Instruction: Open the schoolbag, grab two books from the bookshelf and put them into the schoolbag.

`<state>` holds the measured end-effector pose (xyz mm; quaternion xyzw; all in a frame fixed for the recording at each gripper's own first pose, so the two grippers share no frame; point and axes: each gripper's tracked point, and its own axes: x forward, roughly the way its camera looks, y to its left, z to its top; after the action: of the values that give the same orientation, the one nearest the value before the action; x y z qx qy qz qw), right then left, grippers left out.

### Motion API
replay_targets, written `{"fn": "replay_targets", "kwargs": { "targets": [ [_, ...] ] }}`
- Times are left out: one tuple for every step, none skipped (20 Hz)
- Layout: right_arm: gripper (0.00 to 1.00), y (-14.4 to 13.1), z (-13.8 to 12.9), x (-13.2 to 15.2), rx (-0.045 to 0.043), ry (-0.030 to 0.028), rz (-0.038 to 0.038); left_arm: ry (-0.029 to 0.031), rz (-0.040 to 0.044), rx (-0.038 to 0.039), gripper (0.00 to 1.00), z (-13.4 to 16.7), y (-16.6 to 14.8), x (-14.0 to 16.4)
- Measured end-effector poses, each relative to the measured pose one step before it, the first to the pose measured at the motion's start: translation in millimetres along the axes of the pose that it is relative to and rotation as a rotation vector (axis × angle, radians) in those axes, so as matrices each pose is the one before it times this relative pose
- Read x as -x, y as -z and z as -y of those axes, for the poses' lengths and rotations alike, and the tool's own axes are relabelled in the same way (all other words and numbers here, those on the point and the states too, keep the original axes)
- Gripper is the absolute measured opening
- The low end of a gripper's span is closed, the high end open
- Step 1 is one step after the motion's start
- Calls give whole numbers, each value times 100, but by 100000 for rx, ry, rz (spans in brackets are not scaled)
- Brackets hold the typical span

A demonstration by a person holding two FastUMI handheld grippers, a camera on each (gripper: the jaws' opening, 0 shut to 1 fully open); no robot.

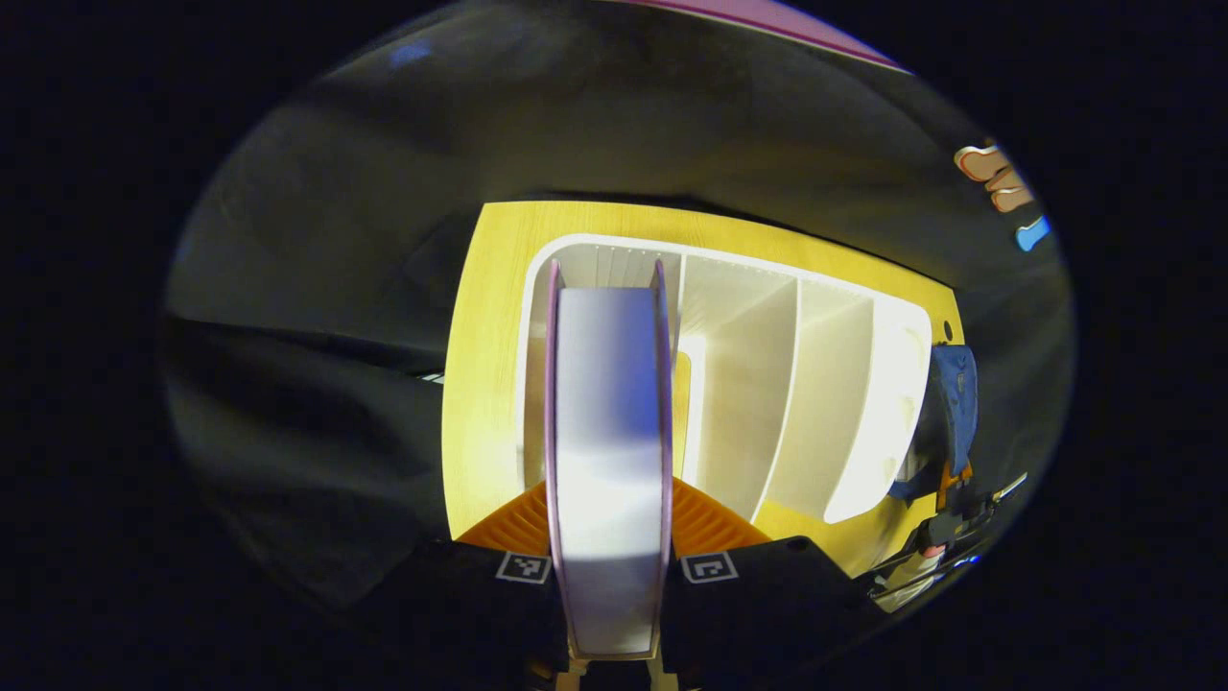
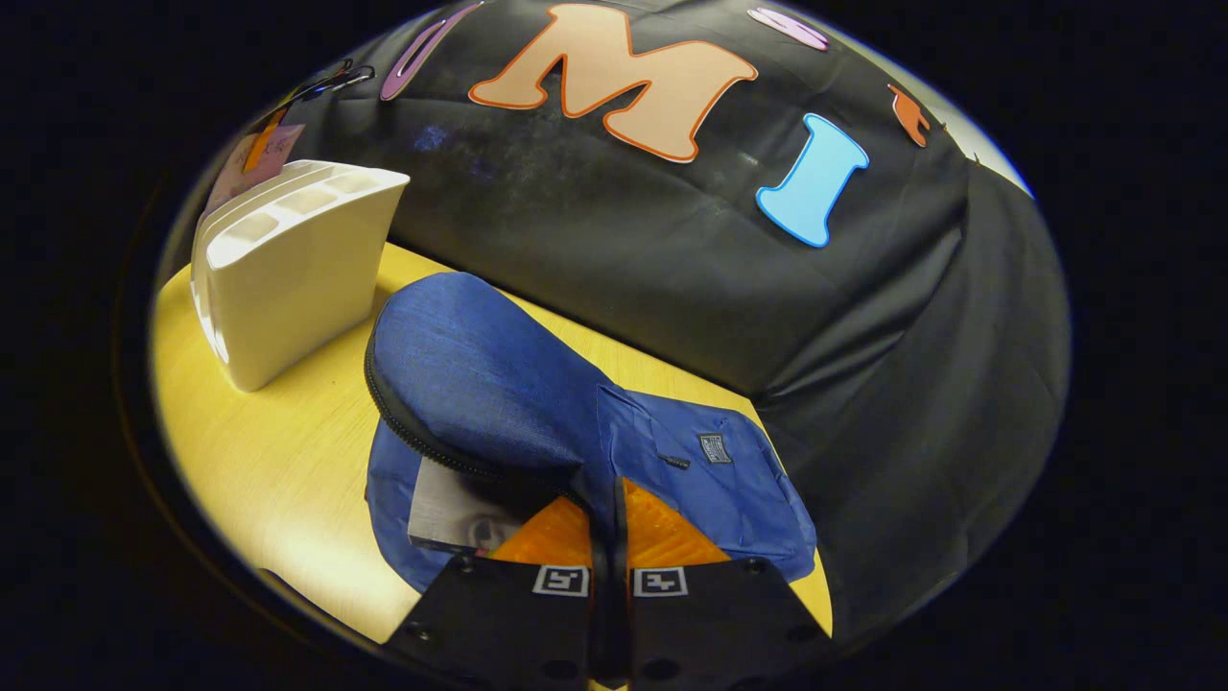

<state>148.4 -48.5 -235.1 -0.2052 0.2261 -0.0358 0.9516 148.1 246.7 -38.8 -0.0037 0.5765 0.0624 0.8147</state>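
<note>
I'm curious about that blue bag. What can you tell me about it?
The schoolbag is blue denim-like fabric and lies on the yellow table beside the white bookshelf. A black zipper runs along its lifted flap, which the right hand-held gripper pinches, holding the bag open. A book already lies inside. A small label patch sits on its front.

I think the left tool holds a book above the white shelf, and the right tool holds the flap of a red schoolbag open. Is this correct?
Not quite: the schoolbag is blue, not red, as the right gripper view shows. The rest stands: the left tool holds a book above the white shelf, and the right tool holds the bag's flap open.
</note>
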Motion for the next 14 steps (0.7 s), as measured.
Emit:
{"fn": "replay_targets", "kwargs": {
  "targets": [
    [1, -22, 39, 48, -66, -198, 230, -966, 181, -564, 35, -39, 72, 689],
    [3, -40, -49, -88, -153, -490, 98, -1400, 462, 285, 36, -120, 221, 943],
    [1, 107, -14, -54, -482, -756, 70, -1749, -213, 124, 34, -220, 151, 764],
    [3, 99, -23, 69, -734, -891, -170, -1760, 878, 850, 34, -102, 373, 598],
    [1, -35, 47, 25, -537, -846, 288, -1317, 146, 593, 33, -113, 348, 855],
    [1, -76, 46, -29, 36, -916, 242, -642, 486, 1128, 34, 46, 561, 930],
    [1, 39, -19, -28, 40, -985, 114, -284, -56, 887, 35, 123, 404, 847],
    [3, 33, 77, 85, -151, -794, -11, -570, 779, 815, 36, 138, 363, 1078],
    [1, 189, 16, 51, -605, -698, -118, -958, 568, 419, 33, 208, 193, 1058],
    [1, 85, 38, -22, -657, -654, -145, -958, 907, 24, 34, 175, 173, 936],
    [1, 15, 44, -36, -491, -536, -230, -1034, 940, 302, 34, 83, 89, 957],
    [3, 2, 43, 31, -96, -494, -154, -562, 519, -105, 34, 290, 424, 884],
    [3, 20, 95, 65, 452, -281, 48, -554, 1243, 590, 34, 232, 145, 1034],
    [1, -122, 105, 42, 501, -277, 328, -290, 1169, 416, 35, 365, 172, 1143]
  ]
}}
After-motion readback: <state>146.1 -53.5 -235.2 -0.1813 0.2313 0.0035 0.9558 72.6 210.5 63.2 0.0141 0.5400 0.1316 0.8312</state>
